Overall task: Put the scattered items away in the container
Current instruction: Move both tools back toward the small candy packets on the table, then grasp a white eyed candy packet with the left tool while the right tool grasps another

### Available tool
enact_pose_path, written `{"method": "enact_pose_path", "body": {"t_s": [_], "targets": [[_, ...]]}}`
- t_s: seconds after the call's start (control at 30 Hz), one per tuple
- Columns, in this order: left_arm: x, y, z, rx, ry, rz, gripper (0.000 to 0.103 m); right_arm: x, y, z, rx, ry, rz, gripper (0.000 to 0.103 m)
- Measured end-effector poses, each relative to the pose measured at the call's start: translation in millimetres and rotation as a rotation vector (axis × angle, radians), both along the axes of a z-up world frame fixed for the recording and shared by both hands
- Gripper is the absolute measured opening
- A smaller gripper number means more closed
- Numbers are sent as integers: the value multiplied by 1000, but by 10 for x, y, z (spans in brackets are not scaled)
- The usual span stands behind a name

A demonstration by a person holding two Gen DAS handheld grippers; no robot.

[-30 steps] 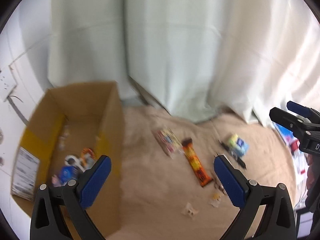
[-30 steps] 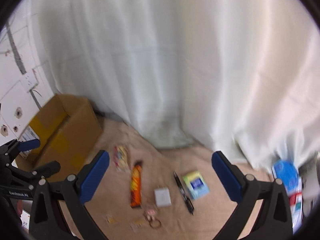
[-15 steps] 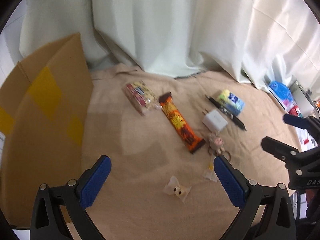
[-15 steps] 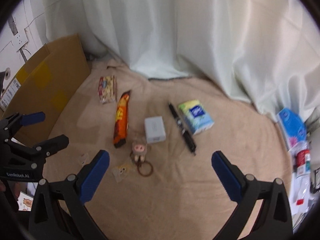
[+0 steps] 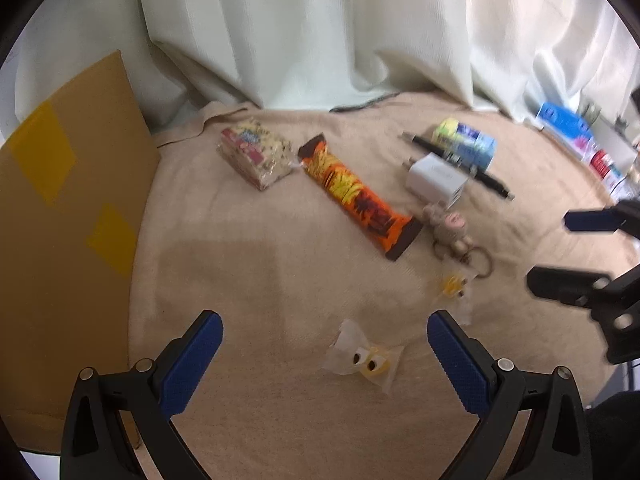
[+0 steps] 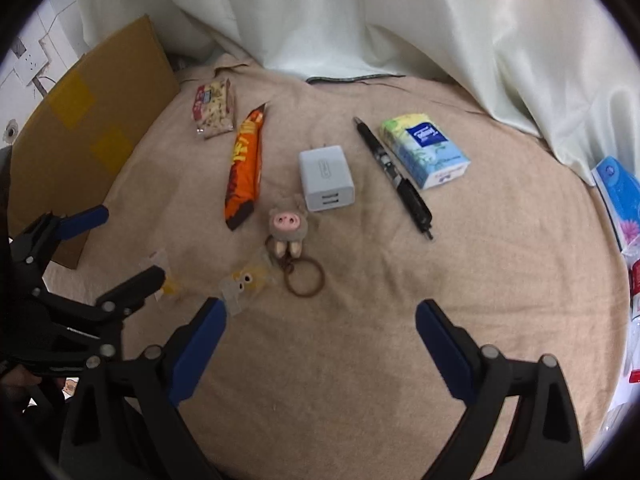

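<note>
On a beige cloth lie a snack packet (image 5: pixel 255 157) (image 6: pixel 214 109), an orange bar (image 5: pixel 356 197) (image 6: pixel 244 167), a white charger (image 5: pixel 437 179) (image 6: pixel 325 178), a black pen (image 5: pixel 456 159) (image 6: pixel 394 176), a tissue pack (image 5: pixel 465 142) (image 6: pixel 424 149), a pig keychain (image 5: pixel 450 230) (image 6: pixel 289 228) and two small clear packets (image 5: pixel 365 356) (image 6: pixel 244 282). The cardboard box (image 5: pixel 60 216) (image 6: pixel 80 120) stands at the left. My left gripper (image 5: pixel 324 354) is open around the nearer small packet. My right gripper (image 6: pixel 320 336) is open above bare cloth just short of the keychain ring.
White curtains (image 5: pixel 320 32) hang behind the cloth. Blue and red packages (image 6: pixel 618 196) lie past the cloth's right edge. A wall socket (image 6: pixel 30 62) shows behind the box. The right gripper's fingers (image 5: pixel 568 284) appear at the right of the left wrist view.
Both grippers have dropped lower and tilted down toward the cloth. The left one swung away from the box opening to the small packets; the items now look closer.
</note>
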State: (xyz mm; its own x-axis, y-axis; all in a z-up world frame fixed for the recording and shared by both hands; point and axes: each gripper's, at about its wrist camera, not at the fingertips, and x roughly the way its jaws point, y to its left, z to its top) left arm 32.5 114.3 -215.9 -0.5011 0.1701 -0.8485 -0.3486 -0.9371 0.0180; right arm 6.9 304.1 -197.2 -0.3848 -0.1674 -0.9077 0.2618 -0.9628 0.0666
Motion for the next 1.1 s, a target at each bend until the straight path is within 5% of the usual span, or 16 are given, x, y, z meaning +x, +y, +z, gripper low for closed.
{"method": "enact_pose_path", "body": {"t_s": [0.1,0.23,0.8,1.1], "targets": [[-3,4,-74,-4,-7,-4,99,-8,-35,-39,21,-2,10,97],[-6,24,-166,5,-51,-26,74,-7,-80,-80,31,-13,37,97],[45,-28,-284,85,-102,-50,73,-133,-187,-233,-33,-86,49,97],[102,17,-250,45,-60,-77,30,-173,-231,-295,-41,-105,57,97]]}}
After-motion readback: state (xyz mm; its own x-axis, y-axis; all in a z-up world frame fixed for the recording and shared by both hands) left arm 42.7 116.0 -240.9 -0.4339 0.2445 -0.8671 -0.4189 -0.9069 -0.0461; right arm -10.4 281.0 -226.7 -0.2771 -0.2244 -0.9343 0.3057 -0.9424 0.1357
